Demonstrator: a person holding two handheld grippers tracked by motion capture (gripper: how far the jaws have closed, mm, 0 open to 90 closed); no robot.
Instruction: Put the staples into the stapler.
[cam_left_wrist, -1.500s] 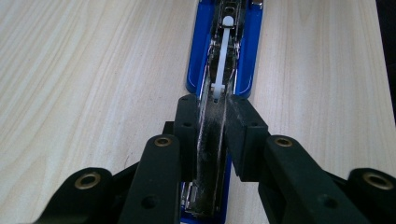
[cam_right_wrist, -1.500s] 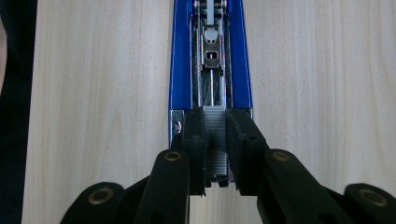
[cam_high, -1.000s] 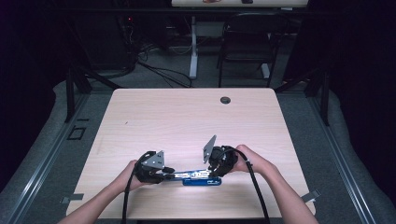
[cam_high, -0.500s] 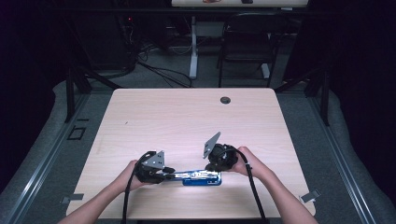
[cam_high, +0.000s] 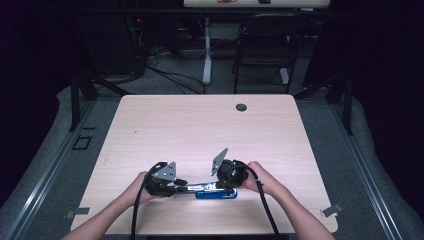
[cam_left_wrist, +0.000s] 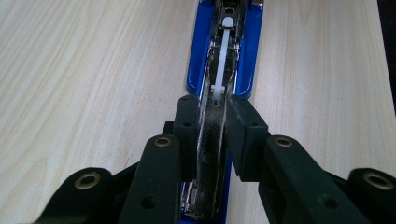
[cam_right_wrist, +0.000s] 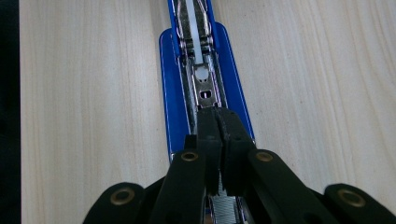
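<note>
Holding open blue stapler (cam_high: 216, 192) on table (cam_high: 200, 130) | left tool (cam_left_wrist: 211, 122) clamped on its metal arm | right tool (cam_right_wrist: 218, 122) has just closed, apparently on staples (cam_right_wrist: 226, 207) in magazine.

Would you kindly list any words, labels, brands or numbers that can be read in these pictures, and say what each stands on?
None can be read.
Blue stapler: no word or brand shows on its base or its metal channel in either gripper view.
Table: bare wood grain, no label.
Tags at the table's near corners: too small to tell whether they carry text.
Top edge of the high view, a pale surface with small marks: too blurred to read.
</note>
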